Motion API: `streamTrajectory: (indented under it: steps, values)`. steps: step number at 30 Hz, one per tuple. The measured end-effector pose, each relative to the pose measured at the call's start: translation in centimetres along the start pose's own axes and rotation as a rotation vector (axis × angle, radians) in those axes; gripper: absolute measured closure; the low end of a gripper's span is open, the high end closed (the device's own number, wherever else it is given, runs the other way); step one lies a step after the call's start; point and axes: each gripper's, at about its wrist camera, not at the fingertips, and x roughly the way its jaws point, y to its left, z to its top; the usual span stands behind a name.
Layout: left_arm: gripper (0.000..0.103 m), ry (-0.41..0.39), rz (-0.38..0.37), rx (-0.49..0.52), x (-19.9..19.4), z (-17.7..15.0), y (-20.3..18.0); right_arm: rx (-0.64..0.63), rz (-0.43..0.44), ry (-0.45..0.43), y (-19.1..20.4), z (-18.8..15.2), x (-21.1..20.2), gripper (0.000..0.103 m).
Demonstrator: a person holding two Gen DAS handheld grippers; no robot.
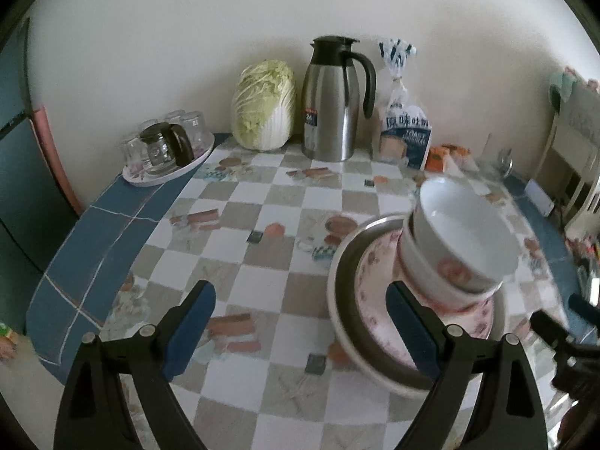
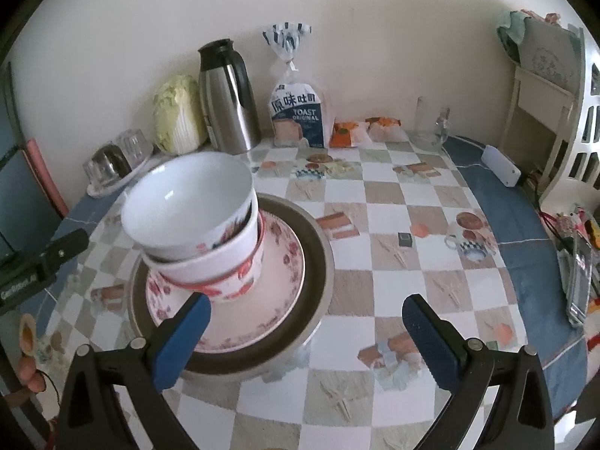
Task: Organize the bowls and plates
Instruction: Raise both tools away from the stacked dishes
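Left gripper [image 1: 300,332]: blue pads spread wide over the checked tablecloth [image 1: 262,225] with nothing between them, the right-hand pad overlapping the near edge of the dish stack in the left wrist view, contact not discernible. Right gripper [image 2: 305,335]: jaws likewise spread wide and empty, its left-hand pad just in front of the lower bowl [image 2: 221,262], the other pad over bare cloth. Stack: plain white bowl [image 2: 187,202] tilted inside the red-patterned lower bowl, on a floral plate [image 2: 277,288], in a wide grey-rimmed dish [image 2: 318,262], on the table in front of the steel jug [image 2: 228,101] and toast bag [image 2: 298,112].
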Motion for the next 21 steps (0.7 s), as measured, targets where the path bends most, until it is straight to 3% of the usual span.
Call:
streamTrajectory:
  steps: [21]
  values:
    - [0.01,0.055,0.019,0.098,0.0,-2.6,0.5,-0.072,-0.048,0.022,1.0,-2.0,-0.8,0.0]
